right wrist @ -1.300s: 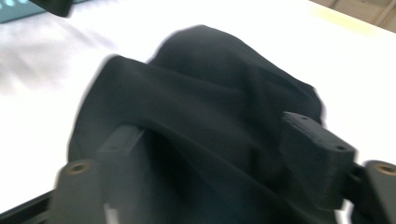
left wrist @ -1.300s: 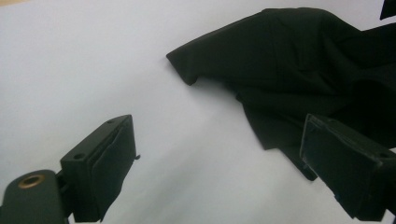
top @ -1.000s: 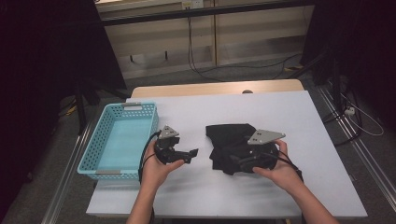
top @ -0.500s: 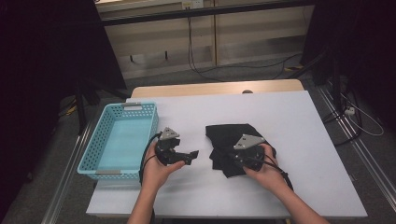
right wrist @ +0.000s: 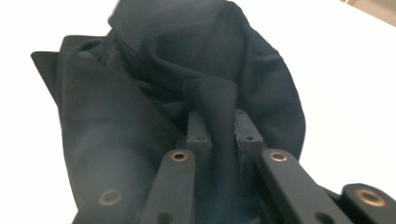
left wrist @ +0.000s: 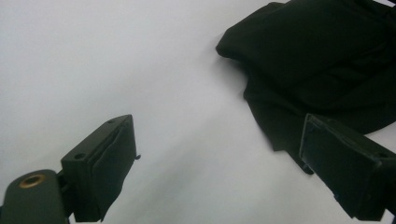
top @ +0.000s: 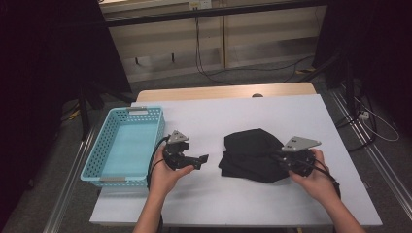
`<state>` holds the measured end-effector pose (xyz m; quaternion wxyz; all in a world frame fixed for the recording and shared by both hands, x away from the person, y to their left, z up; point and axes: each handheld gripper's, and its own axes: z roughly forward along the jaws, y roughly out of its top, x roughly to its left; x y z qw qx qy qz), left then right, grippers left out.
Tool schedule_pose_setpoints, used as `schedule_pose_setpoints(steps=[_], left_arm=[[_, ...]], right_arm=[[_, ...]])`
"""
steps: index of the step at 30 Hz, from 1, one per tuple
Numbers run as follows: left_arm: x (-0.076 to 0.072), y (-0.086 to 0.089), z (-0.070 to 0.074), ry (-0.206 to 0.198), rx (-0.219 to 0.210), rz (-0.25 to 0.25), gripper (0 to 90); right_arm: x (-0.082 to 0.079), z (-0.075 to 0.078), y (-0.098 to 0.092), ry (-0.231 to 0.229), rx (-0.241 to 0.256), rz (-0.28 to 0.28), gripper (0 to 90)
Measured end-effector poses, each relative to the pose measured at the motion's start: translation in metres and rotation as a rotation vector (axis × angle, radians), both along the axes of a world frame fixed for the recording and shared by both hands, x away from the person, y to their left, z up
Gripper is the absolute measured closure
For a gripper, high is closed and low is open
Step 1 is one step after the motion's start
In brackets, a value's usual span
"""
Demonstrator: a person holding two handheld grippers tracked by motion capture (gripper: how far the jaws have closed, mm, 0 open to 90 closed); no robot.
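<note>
1. Fingers first: on my left gripper [top: 201, 160] the two black pads [left wrist: 105, 172] stand wide apart with nothing between them, above bare white table [top: 252, 204].
2. At the far left of the table sits a light blue basket [top: 92, 167], its mesh walls upright; I see nothing inside it.
3. My left hand [top: 167, 174] holds that gripper just beside the basket's right wall, its jaws pointing toward the middle of the table.
4. From the left gripper view, a black cloth [left wrist: 327, 60] lies ahead and to the right, apart from my open pads, its near corner flat on the white surface.
5. In the high view, that cloth [top: 252, 155] is a crumpled heap right of centre, between my two hands.
6. My right gripper [right wrist: 219, 135] is pressed together on a fold of the cloth; a ridge of fabric rises between the two fingertips [right wrist: 198, 128].
7. My right hand [top: 313, 177] holds this gripper [top: 284, 162] at the right edge of the heap, the grey plate on top tilted up.
</note>
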<state>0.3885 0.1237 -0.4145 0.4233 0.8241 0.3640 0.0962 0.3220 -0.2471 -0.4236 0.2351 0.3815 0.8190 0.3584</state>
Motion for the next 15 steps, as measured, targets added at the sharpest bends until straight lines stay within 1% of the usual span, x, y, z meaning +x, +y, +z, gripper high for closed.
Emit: schedule_pose_setpoints(steps=[1,2,3,4,5,6,7,9,11,13,15], left_arm=[[0.0,0.0,0.0,-0.004,0.005,-0.007,10.8],[0.0,-0.001,0.0,-0.002,0.001,-0.006,10.8],[0.001,-0.002,0.0,-0.004,0.0,-0.007,10.8],[0.001,-0.003,0.0,-0.002,0.002,-0.007,10.8],[0.001,-0.003,0.0,-0.002,0.002,-0.007,10.8],[0.001,-0.004,0.0,-0.003,0.004,-0.013,10.8],[0.001,-0.004,0.0,-0.004,0.004,-0.014,10.8],[0.001,-0.005,-0.001,0.004,0.006,-0.013,10.8],[0.0,-0.004,-0.002,0.005,0.005,-0.014,10.8],[0.0,-0.003,-0.003,0.013,0.001,-0.015,10.8],[-0.002,-0.003,-0.004,0.015,-0.002,-0.011,10.8]], right_arm=[[0.0,-0.001,-0.004,0.007,0.012,0.004,76.0],[0.0,-0.002,-0.006,-0.007,0.01,0.008,69.4],[0.0,-0.003,-0.006,-0.02,0.009,0.016,64.6],[-0.001,-0.003,-0.004,-0.027,0.007,0.027,61.2],[-0.001,-0.003,-0.004,-0.027,0.007,0.027,61.2],[-0.001,-0.003,0.004,-0.053,0.009,0.039,50.7],[-0.001,-0.003,0.007,-0.057,0.011,0.048,48.4],[0.0,-0.001,0.016,-0.067,0.02,0.05,38.8],[0.002,0.0,0.025,-0.078,0.028,0.064,35.6],[0.004,0.001,0.034,-0.089,0.026,0.067,28.4],[0.007,0.001,0.042,-0.092,0.026,0.064,26.3]])
